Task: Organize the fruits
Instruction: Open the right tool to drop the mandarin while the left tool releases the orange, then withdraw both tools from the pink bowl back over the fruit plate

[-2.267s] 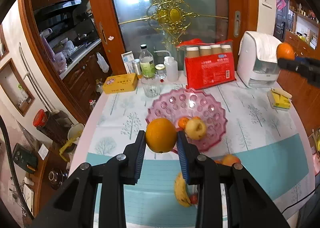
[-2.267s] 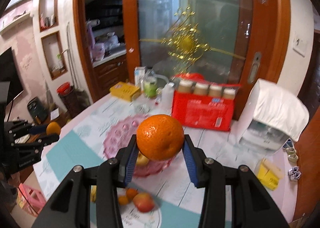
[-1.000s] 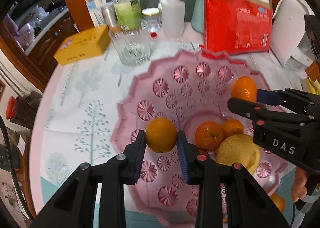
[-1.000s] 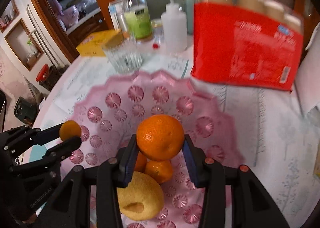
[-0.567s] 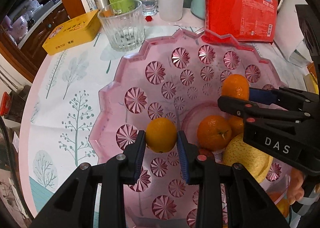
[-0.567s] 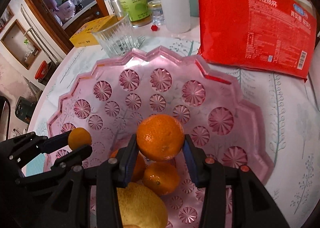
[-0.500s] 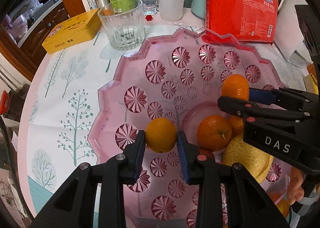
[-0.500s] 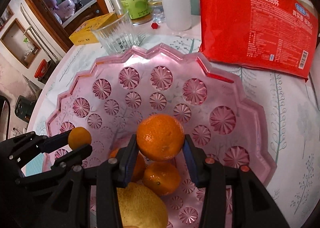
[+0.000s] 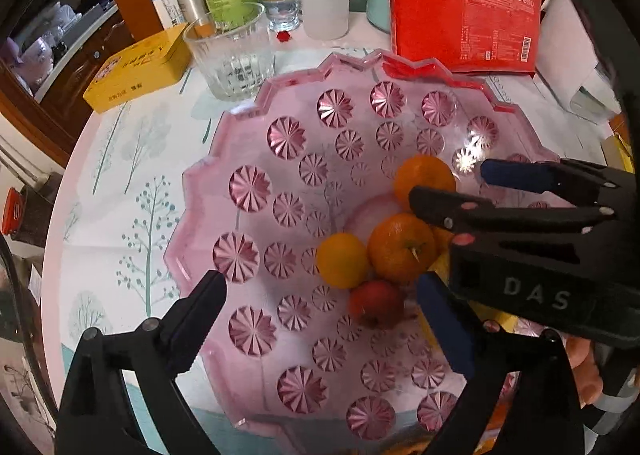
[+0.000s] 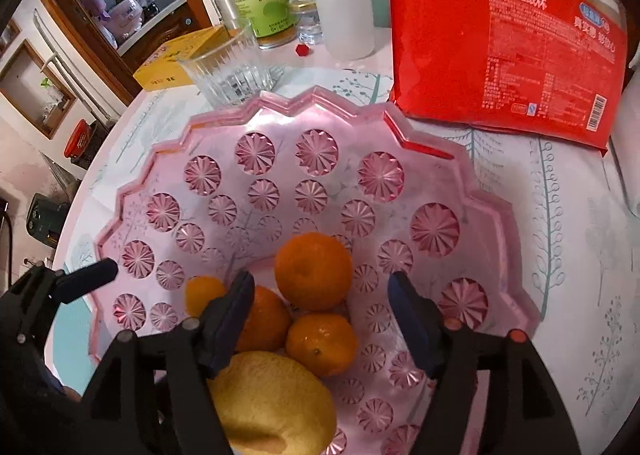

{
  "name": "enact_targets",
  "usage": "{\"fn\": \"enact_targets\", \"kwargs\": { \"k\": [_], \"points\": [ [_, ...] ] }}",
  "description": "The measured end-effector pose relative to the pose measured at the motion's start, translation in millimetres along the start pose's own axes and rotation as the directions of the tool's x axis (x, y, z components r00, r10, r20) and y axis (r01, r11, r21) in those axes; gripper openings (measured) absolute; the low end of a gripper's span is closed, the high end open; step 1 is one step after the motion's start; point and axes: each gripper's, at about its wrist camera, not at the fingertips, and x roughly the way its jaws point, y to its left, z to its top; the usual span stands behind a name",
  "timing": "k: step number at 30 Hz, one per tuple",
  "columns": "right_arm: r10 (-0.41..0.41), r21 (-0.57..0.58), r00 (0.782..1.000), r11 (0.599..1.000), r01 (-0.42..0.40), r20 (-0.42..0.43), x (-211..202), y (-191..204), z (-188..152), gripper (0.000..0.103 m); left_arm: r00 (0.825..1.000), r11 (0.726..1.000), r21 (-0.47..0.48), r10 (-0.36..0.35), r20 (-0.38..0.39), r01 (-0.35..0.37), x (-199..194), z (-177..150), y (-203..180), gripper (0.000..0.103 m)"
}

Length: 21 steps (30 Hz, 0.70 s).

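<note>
My left gripper [image 9: 320, 287] is spreading its jaws wide, with nothing pressed between them; the small orange [image 9: 342, 260] lies free in the middle of the pink fruit bowl [image 9: 248, 111], touching the tangerine [image 9: 401, 247]. My right gripper [image 10: 320, 291] is opening too, its pads clear of the big orange [image 10: 313, 270], which sits on the bowl's floor toward the far rim against the other fruit. These oranges look firm, light and round (likely to roll on the smooth sloped plastic), so I'd take any of them across the widest middle with moderate squeeze. The yellow pear [image 10: 272, 403] at the near rim looks softer-skinned and heavier; I'd grip it gently.
</note>
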Motion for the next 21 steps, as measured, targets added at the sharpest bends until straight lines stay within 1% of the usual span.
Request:
{"fn": "enact_targets", "kwargs": {
  "k": [3, 8, 14, 21],
  "points": [
    [0.011, -0.001, 1.000, 1.000, -0.011, 0.007, -7.2, 0.8, -3.0, 0.070, 1.000, 1.000, -0.011, 0.003, 0.008, -0.002, -7.6, -2.9, 3.7, 0.095],
    [0.003, -0.004, 1.000, 1.000, -0.003, 0.026, -22.3, -0.2, -9.5, 0.070, 1.000, 1.000, -0.029, 0.010, 0.028, -0.009, -26.0, -13.1, 9.2, 0.095],
    [0.007, 0.026, 0.997, 1.000, -0.009, 0.072, -48.7, -2.8, -18.1, 0.070, 0.998, 0.999, -0.043, 0.030, 0.057, -0.027, -49.5, -25.9, 13.7, 0.095],
    [0.007, 0.033, 0.994, 0.999, -0.011, 0.106, -76.3, -1.9, -36.1, 0.070, 0.995, 0.997, -0.079, 0.022, 0.094, -0.015, -83.5, -42.3, 16.7, 0.095]
  ]
}}
